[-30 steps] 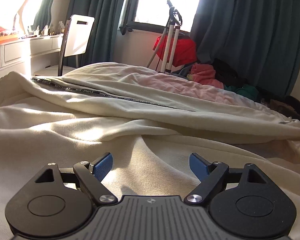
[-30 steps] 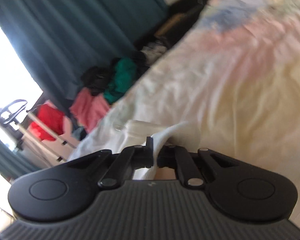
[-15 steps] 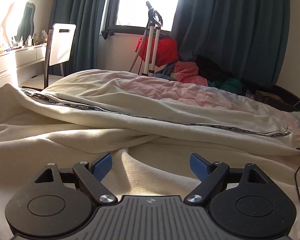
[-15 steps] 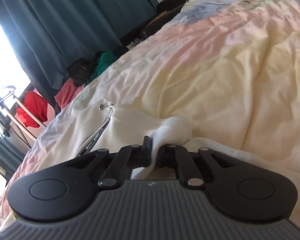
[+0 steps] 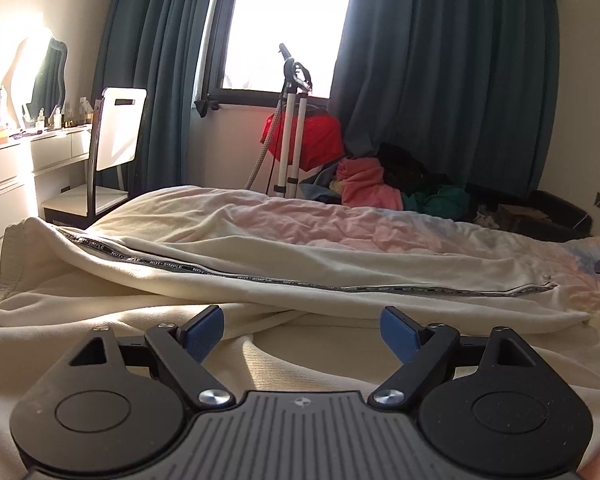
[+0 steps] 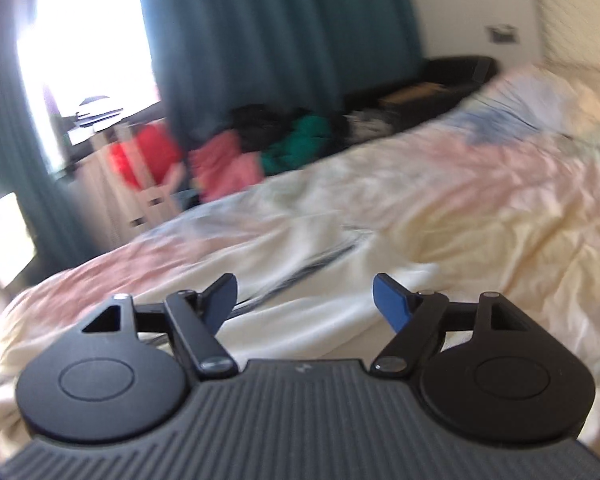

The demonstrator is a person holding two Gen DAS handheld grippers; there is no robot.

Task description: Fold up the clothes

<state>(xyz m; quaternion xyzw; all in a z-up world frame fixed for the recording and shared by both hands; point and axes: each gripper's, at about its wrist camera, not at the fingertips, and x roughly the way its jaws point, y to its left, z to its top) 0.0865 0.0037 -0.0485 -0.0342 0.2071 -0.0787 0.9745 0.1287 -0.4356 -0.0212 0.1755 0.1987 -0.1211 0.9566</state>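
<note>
Spread across the near half of the bed (image 5: 380,232), the cream zip-up garment (image 5: 300,276) looks soft, limp and light, best pinched at its hem or zipper edge, with the left gripper (image 5: 302,330) apart and empty above it and the right gripper (image 6: 305,298) opening with nothing between its jaws.

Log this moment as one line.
step: fold clothes | left claw: open, empty | right claw: opening, empty | cream garment: on bed

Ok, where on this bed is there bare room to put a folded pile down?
The bare bedspread to the right of the cream garment, running up toward the headboard end, is free. The strip between the garment's zipper edge and the bed's far side is narrower but clear. The garment covers the near side. The floor under the curtains is crowded with a clothes heap.
</note>
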